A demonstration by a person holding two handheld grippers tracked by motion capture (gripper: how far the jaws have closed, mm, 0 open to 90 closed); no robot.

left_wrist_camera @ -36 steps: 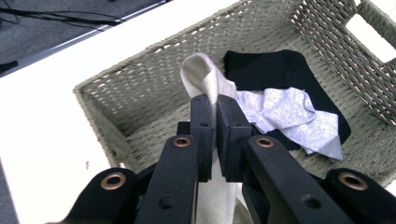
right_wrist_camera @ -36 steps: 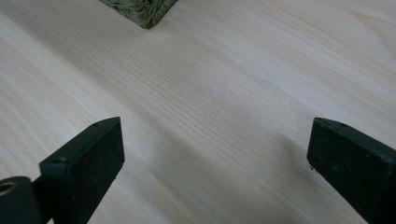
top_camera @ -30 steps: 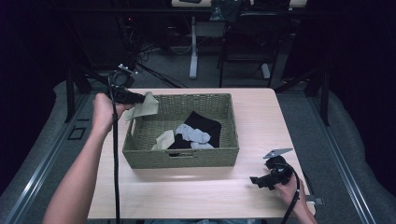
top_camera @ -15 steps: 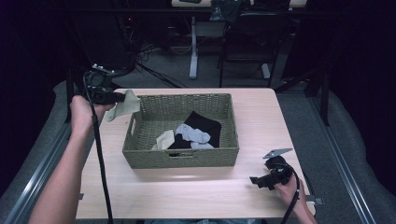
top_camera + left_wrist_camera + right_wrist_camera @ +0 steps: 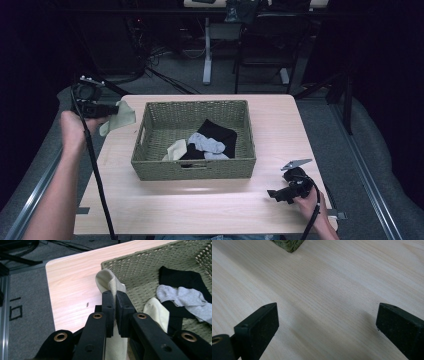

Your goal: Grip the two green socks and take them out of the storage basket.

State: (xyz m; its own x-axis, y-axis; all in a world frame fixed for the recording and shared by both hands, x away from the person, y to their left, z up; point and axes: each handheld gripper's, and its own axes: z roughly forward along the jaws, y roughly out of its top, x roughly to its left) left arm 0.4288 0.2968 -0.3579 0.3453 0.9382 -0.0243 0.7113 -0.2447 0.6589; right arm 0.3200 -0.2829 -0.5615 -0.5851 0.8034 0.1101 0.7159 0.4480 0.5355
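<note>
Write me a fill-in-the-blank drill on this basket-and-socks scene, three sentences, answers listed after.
1. The left gripper is shut on a cream sock, held outside the ____ end of the woven basket in the high view.
2. The right gripper sits low over the bare table with its jaws ____.
3. On the black garment in the basket lies a sock coloured ____.

Missing words: left; open; grey
</note>
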